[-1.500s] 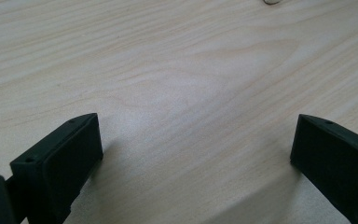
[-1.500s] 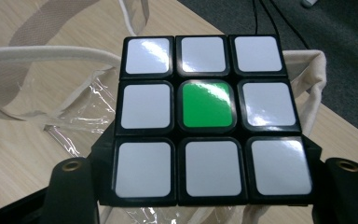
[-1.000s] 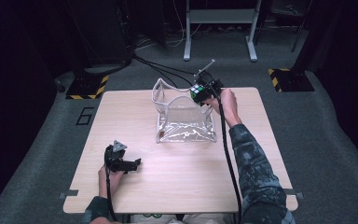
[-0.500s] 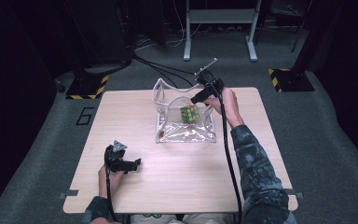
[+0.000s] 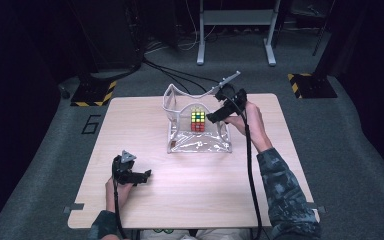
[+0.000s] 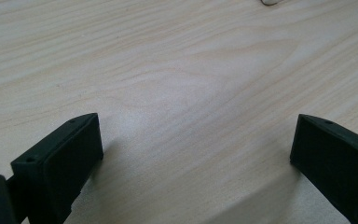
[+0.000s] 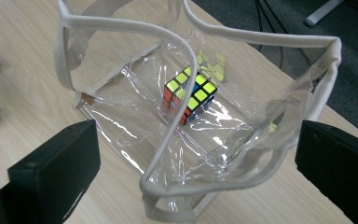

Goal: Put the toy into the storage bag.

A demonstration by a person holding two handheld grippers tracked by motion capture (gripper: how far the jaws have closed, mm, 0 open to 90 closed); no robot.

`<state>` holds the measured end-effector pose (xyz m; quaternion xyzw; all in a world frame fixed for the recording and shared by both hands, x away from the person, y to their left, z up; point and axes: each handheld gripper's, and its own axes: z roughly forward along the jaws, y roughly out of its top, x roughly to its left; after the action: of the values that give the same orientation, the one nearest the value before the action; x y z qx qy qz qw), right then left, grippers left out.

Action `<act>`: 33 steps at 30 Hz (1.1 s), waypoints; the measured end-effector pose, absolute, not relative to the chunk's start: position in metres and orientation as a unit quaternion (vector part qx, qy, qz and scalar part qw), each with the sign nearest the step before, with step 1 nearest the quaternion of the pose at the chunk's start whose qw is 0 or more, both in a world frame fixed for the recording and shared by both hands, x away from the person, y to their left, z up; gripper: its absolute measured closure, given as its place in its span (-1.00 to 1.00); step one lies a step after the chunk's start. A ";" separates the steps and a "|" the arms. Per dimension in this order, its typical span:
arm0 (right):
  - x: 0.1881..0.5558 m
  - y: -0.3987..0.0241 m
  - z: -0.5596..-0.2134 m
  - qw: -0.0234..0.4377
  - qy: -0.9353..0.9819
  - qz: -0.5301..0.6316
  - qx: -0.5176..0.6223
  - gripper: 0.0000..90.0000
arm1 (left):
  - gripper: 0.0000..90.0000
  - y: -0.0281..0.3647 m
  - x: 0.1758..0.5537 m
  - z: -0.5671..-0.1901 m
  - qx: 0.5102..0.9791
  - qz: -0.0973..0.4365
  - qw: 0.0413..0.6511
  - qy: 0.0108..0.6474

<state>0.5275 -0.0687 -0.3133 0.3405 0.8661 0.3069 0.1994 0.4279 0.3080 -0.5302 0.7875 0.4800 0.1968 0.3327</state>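
The left gripper (image 5: 130, 175) rests low on the pale wood-grain worktop (image 5: 190, 185) at about 7 o'clock, near the front edge. In the left gripper view its blocky, matte black fingers (image 6: 60, 158) stand wide apart with only bare, smooth board between them. A broad stretch of open worktop lies between this gripper and the bag.

Farther on, toward 12 o'clock, the bag (image 5: 197, 140) stands open: clear, glossy, crinkled plastic with a soft white fabric trim along its rim and a looping white handle. Its flat base sits on the wood, well in from the left and right edges and close to the far one.

The cube (image 7: 189, 93) lies inside the bag on the clear floor, a square-faced puzzle of yellow, red and orange tiles in a black grid, touching no finger.

The right gripper (image 5: 225, 111) hangs at the bag's right rim, about 1 o'clock. Its fingers (image 7: 56, 172) have just been opening and stand fully apart, nothing clamped, the bag's mouth below them.

Beyond the far edge lie grey carpet, black cables and a metal frame (image 5: 235, 20).
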 end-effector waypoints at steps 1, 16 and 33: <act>0.524 -0.070 -0.313 0.200 0.865 0.309 0.342 -1.00 | -0.96 0.308 0.428 -0.530 0.788 0.197 0.333 0.480; 0.482 -0.092 -0.323 0.218 0.859 0.306 0.349 -1.00 | -0.96 0.308 0.428 -0.530 0.788 0.197 0.333 0.480; 0.435 -0.134 -0.361 0.246 0.852 0.287 0.363 -0.99 | -0.95 0.308 0.428 -0.530 0.787 0.197 0.333 0.480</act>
<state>0.4349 -0.1335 -0.3605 0.3635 0.8516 0.2865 0.2460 0.4279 0.3079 -0.5303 0.7872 0.4803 0.1974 0.3326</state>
